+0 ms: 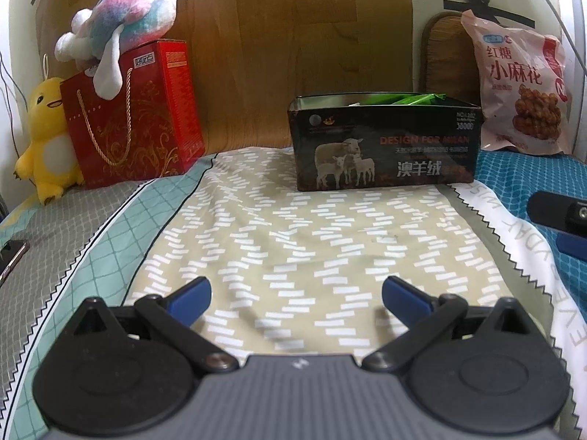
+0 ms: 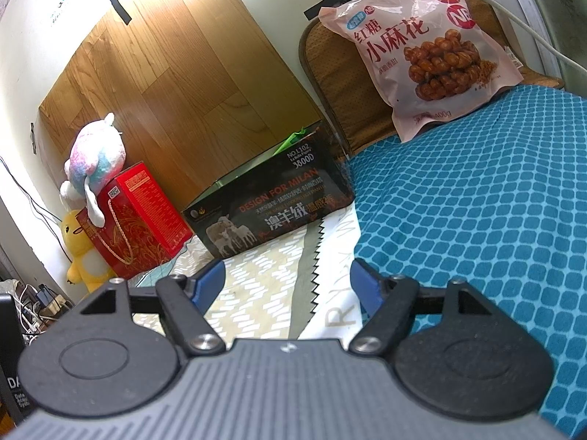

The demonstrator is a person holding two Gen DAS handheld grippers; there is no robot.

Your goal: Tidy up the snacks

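Snack bag [image 2: 425, 51], the pink one with fried dough twists printed on it, is propped upright against a woven brown cushion [image 2: 330, 84] at about 1 o'clock from the right gripper [image 2: 286, 282]. Its bottom edge sits on the teal patterned cover [image 2: 477, 220]. That gripper has its blue-tipped fingers [image 2: 211, 278] spread wide with nothing between them, hovering low over the bedding where a white strip with sawtooth edging [image 2: 330, 286] meets the teal.

Left gripper [image 1: 296, 295] is the same deal: jaws apart, empty, parked over the beige sheet with white dashes [image 1: 293, 242]. From there, the black box with sheep on the front [image 1: 385, 143] is dead ahead at 12 o'clock, maybe a hair toward 1, standing on the sheet against the wood-look board [image 1: 293, 36]. It's open on top and something green [image 1: 422, 99] pokes above the rim, can't tell what exactly. The snack bag shows at 2 o'clock in this view, well apart from the box's right end. A bit of the other gripper peeks in at 3 o'clock.

Over at 10 o'clock there's a red gift bag with a gold rope handle [image 1: 124, 132], a red carton [image 1: 176, 84] right behind it, a pastel plush [image 1: 128, 18] flopped on top, and a yellow duck plush [image 1: 47, 135] touching the bag's left side. A phone [image 1: 11, 260] lies at 9 o'clock on the grey part of the bedding.
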